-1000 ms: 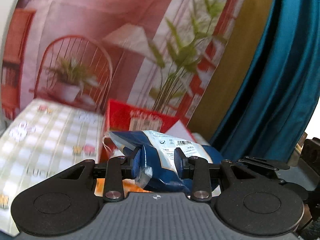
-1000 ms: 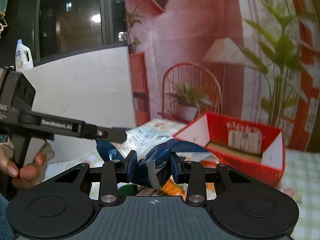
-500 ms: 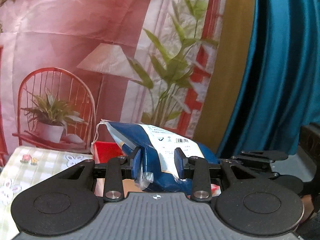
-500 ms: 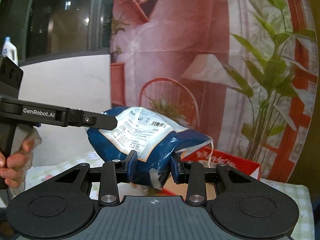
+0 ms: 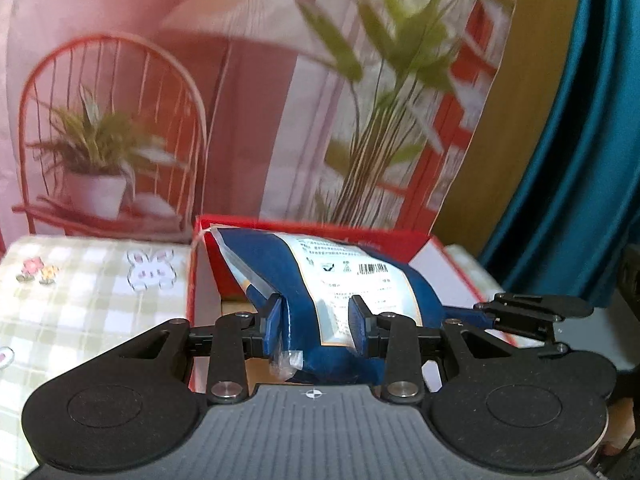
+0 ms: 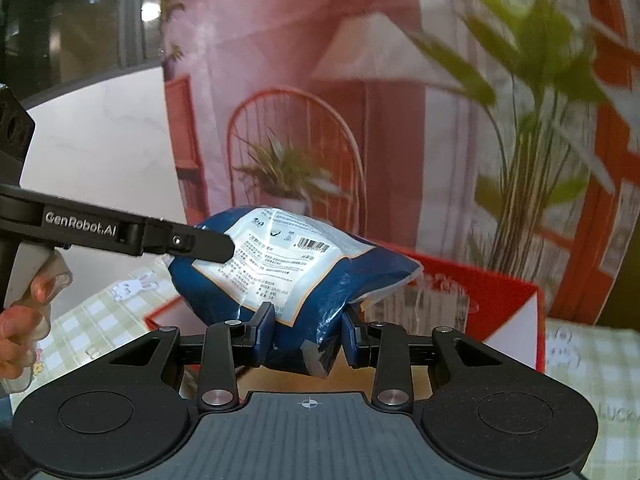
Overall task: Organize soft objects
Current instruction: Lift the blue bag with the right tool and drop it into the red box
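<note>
A soft blue bag with a white printed label (image 5: 332, 280) is held between both grippers, one at each end. My left gripper (image 5: 316, 326) is shut on one end of the bag. My right gripper (image 6: 307, 334) is shut on the other end of the blue bag (image 6: 280, 264). The bag hangs over the open red cardboard box (image 5: 400, 236), which also shows in the right wrist view (image 6: 500, 292). The left gripper's arm (image 6: 120, 232) reaches in from the left in the right wrist view. The right gripper's finger (image 5: 528, 316) shows at the right in the left wrist view.
The box stands on a green checked tablecloth with rabbit prints (image 5: 100, 292). A printed backdrop with a chair, lamp and plants (image 5: 240, 100) hangs behind it. A teal curtain (image 5: 580, 160) hangs at the right. A white wall panel (image 6: 100, 152) stands at the left.
Both grippers have carried the bag, first up, and now lower over the red box. Their hold on the bag is unchanged.
</note>
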A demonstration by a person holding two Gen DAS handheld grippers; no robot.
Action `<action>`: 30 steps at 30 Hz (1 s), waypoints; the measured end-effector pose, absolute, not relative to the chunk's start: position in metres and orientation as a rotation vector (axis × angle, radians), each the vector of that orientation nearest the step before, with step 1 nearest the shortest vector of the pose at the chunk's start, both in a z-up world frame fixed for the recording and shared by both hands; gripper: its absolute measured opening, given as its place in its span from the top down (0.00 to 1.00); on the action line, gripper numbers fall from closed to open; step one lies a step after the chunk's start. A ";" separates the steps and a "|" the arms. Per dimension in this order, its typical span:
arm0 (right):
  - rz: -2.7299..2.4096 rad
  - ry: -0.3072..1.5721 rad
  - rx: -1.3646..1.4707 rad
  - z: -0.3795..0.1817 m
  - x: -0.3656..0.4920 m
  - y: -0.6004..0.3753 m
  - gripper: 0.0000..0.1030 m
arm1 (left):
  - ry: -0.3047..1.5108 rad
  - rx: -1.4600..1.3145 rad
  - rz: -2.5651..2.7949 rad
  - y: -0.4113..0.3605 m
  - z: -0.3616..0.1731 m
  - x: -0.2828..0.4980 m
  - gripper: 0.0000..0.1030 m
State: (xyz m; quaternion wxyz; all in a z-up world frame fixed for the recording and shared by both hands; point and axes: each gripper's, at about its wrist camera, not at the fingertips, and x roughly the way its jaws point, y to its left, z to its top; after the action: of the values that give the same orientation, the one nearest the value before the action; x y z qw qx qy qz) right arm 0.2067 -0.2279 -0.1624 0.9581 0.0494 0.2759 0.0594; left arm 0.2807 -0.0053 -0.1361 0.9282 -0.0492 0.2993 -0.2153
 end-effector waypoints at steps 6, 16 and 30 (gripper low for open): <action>0.086 0.619 0.139 -0.187 0.213 -0.238 0.69 | 0.691 -0.085 -0.443 -0.010 -0.161 0.299 0.64; 0.016 0.631 0.120 -0.192 0.212 -0.237 0.57 | 0.724 -0.070 -0.394 -0.004 -0.169 0.299 0.45; 0.012 0.537 0.195 -0.174 0.136 -0.221 0.50 | 0.633 -0.109 -0.387 0.013 -0.149 0.211 0.42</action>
State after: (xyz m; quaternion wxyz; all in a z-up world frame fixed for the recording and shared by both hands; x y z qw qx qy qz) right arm 0.1358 -0.2205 -0.1744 0.9595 0.0961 0.2649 0.0058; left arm 0.2110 0.0127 -0.1493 0.9305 -0.0532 0.3092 -0.1891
